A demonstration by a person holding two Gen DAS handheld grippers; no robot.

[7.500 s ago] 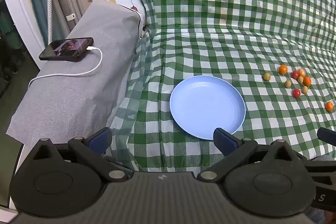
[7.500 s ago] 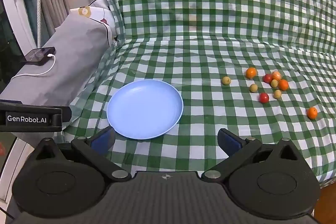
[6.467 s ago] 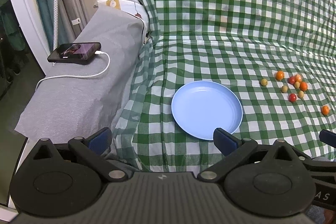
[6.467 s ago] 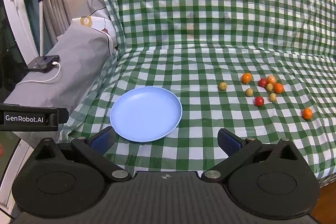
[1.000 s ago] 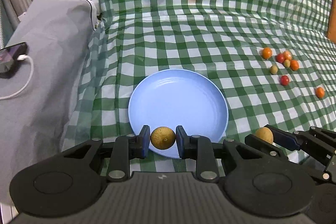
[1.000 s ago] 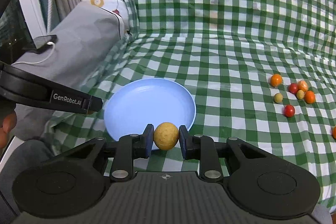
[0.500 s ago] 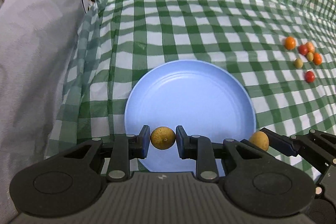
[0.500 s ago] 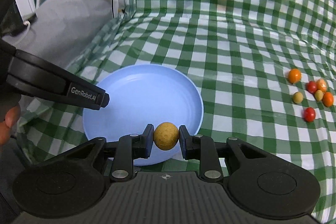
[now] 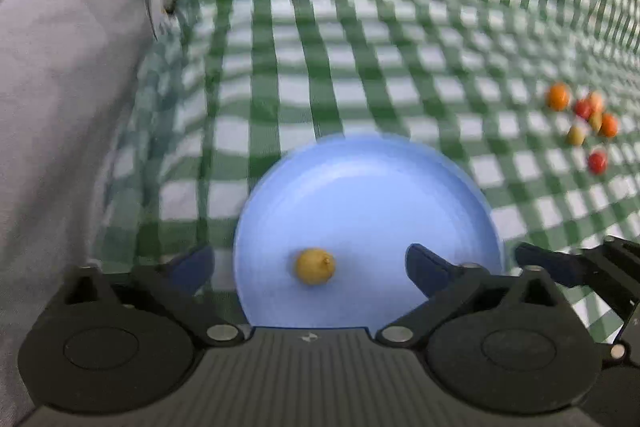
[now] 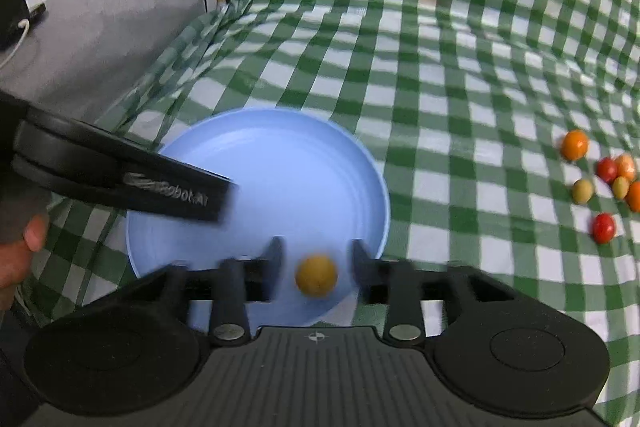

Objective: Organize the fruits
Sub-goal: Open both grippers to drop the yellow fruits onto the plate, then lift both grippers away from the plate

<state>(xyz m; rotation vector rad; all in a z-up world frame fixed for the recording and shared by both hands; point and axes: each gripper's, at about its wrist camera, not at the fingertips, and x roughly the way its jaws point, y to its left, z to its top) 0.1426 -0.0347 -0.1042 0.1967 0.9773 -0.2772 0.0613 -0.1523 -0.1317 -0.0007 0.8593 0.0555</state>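
Heavily motion-blurred in the left wrist view: checks of the green gingham cloth (image 9: pixel 360 39) smeared, rim of the blue plate (image 9: pixel 472 187) soft. Near edge of that plate cut off behind the gripper body. Only the dark fingertip and linkage of the right gripper (image 9: pixel 560 269) visible at the right edge there. In the right wrist view, blurred fingers (image 10: pixel 276 259) of the right gripper (image 10: pixel 316 267); whether the yellow fruit (image 10: pixel 316 275) between them touches the plate (image 10: pixel 248 131) or is falling, hard to tell. Left gripper (image 10: pixel 132 183) seen only as a dark lettered bar across the plate's left side.

Changed from half a second ago: left gripper (image 9: pixel 308 263) spread wide, holding nothing, its yellow fruit (image 9: pixel 315 266) now lying loose on the plate near the front. Right gripper parted a little, clear of its fruit on both sides, where both were clamped before.

Unmoved on the cloth to the right: cluster of small fruits (image 10: pixel 600 183), orange, red and yellow-green, well apart from the plate.
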